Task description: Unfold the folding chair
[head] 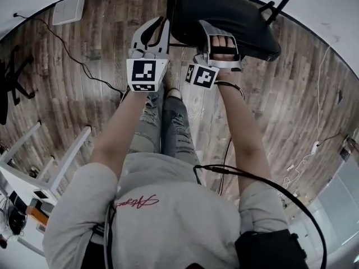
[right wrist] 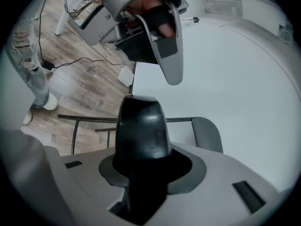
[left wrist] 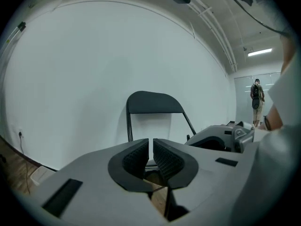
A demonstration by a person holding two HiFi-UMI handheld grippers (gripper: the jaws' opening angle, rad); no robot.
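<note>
The folding chair (head: 235, 21) stands on the wooden floor (head: 84, 49) just ahead of the person. The right gripper's (head: 220, 42) fingers grasp the front edge of its seat (right wrist: 141, 126). The left gripper (left wrist: 151, 150) is clenched on nothing. The seat probably needs an even downward press until the frame settles, and the free gripper could steady the backrest (left wrist: 153, 101).

Left gripper (left wrist: 151, 148) closed; right gripper (right wrist: 141, 142) clamped.
</note>
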